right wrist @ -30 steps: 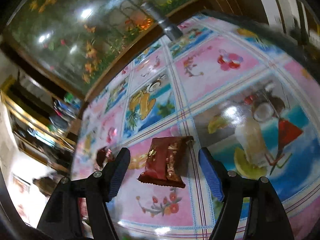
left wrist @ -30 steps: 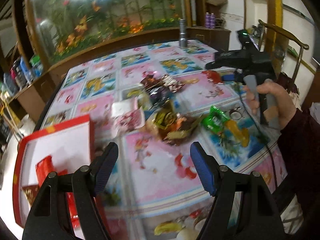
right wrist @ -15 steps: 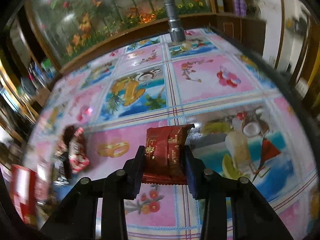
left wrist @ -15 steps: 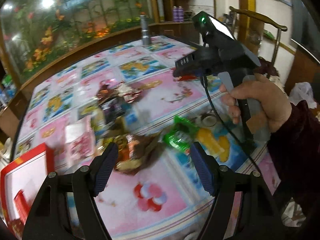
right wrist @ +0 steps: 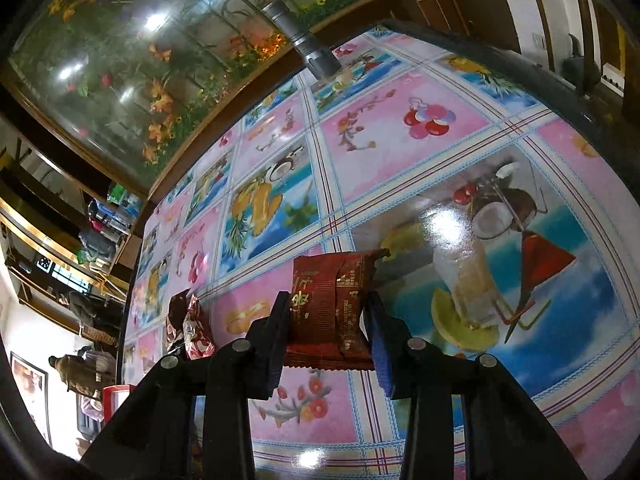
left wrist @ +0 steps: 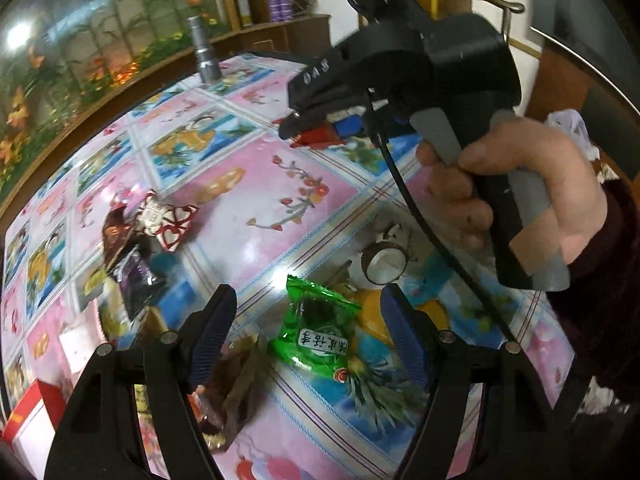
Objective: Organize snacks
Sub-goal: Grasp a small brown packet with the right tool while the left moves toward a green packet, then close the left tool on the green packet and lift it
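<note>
The right gripper [right wrist: 328, 316] is clenched on a dark red snack packet [right wrist: 334, 304], its two pads pressing the packet's long sides so the wrapper stands between them with its top edge free; the grip sits low on the packet, likely so the foil cannot slip out while it is carried. Whether the packet is just clear of the table [right wrist: 440, 120] or brushing the cloth cannot be told. In the left wrist view the same gripper shows from the side, with a strip of red at its tip and the right hand [left wrist: 520, 196] squeezing the trigger.

The left gripper [left wrist: 308, 328] is released, its jaws spread wide and holding nothing; a green snack packet [left wrist: 316, 332] lies flat on the table between the fingers, framed on both sides, which suits a straight descent and close, though it is not touched yet.

The other snacks lie in a loose pile to the left — a heart-patterned wrapper [left wrist: 168, 220], a dark purple packet [left wrist: 138, 276] and a brown wrapper [left wrist: 236, 384] close by the left finger. The red box [left wrist: 28, 420] sits at the lower left corner, near the table's edge; it looks like the place where the snacks are gathered, so each gripper probably works one packet at a time toward that side. A metal flashlight [left wrist: 204, 56] stands at the far edge, well apart from the work.
</note>
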`<state>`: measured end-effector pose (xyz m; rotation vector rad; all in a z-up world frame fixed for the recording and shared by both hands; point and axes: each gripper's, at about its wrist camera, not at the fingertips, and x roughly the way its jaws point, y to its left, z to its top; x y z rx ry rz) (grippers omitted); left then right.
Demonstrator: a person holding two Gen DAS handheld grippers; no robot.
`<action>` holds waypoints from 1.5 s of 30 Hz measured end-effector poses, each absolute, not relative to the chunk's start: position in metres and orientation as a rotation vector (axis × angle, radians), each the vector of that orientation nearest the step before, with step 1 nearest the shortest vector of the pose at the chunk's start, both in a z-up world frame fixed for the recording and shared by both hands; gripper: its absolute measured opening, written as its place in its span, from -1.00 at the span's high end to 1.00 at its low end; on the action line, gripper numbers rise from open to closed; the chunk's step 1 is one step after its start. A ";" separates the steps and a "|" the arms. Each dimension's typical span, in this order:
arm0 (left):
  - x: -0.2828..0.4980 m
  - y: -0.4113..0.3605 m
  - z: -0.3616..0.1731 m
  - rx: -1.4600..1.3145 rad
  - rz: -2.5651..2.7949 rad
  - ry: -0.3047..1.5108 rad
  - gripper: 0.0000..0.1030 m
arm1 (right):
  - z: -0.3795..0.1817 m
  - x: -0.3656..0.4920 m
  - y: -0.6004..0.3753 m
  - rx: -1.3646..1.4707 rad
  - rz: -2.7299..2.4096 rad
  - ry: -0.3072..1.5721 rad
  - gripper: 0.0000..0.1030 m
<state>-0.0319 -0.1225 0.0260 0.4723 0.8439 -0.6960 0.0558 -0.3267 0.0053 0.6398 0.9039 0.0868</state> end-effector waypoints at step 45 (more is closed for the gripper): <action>-0.058 -0.101 0.015 0.312 -0.666 0.856 0.38 | 0.007 0.061 -0.308 0.530 0.088 0.899 0.26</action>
